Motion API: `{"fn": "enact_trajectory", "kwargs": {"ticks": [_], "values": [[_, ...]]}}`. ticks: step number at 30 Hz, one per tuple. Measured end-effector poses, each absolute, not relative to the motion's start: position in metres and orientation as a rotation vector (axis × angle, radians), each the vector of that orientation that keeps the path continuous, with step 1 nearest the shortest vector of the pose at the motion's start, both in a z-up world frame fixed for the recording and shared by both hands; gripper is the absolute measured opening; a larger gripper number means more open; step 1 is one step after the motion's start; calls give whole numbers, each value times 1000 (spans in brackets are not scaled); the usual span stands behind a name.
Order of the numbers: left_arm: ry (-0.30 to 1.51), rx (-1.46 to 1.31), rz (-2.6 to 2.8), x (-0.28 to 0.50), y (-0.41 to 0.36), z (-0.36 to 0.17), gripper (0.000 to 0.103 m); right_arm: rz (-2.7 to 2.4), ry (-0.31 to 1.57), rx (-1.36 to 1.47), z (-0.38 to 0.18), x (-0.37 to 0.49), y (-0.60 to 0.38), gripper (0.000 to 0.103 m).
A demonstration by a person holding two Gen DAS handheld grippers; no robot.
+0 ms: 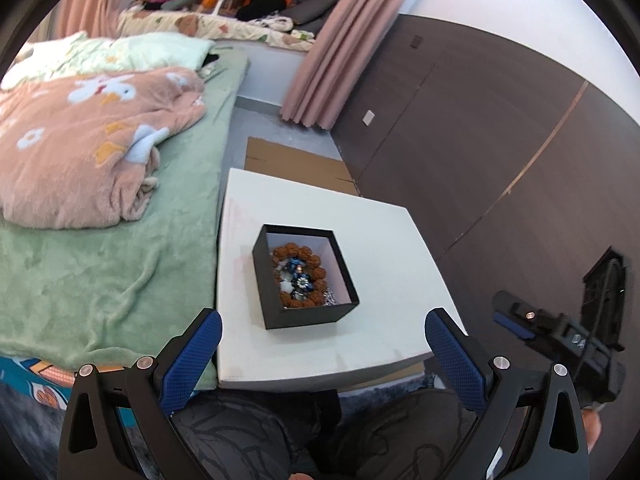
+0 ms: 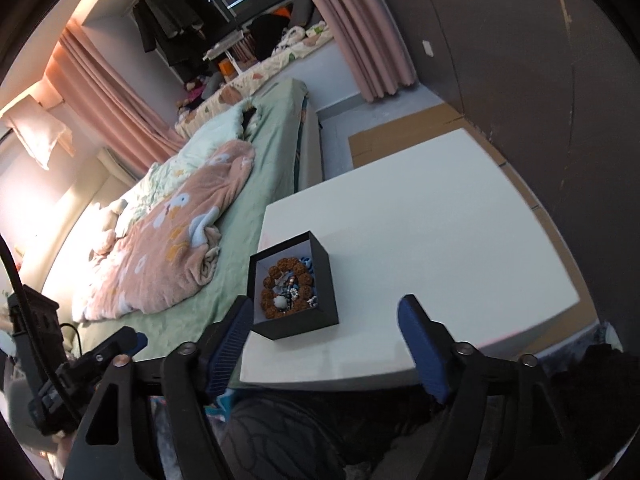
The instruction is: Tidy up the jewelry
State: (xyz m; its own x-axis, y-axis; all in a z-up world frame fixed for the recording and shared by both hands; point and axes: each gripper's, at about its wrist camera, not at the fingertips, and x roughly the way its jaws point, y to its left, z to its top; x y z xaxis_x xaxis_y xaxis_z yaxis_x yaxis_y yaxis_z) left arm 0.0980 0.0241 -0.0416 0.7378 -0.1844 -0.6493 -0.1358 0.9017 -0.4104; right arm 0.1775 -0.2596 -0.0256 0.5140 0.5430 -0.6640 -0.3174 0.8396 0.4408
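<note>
Brown beaded bracelet [image 1: 310,276] and mixed jewelry lay inside the open black square cardboard box [image 1: 305,317] on the white bench [image 1: 384,240], left claw [image 1: 322,354] spread wide and empty, right claw [image 2: 326,344] likewise agape, green bed [image 1: 100,280] alongside.

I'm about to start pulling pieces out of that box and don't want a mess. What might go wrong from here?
1. The jewelry lies heaped inside the black box: the brown bead bracelet rings smaller pieces, so lifting it may drag them out tangled.
2. The box looks light and is unheld; both grippers hang open short of it, so a one-sided pull may tip it or slide it across the white table.
</note>
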Motion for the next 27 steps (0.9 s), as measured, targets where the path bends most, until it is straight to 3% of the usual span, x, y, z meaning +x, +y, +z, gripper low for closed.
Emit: {"fn": "enact_trajectory", "kwargs": {"ticks": [27], "values": [[674, -207, -34, 56, -38, 23, 101, 428, 838, 145, 17, 87, -312, 100]]}}
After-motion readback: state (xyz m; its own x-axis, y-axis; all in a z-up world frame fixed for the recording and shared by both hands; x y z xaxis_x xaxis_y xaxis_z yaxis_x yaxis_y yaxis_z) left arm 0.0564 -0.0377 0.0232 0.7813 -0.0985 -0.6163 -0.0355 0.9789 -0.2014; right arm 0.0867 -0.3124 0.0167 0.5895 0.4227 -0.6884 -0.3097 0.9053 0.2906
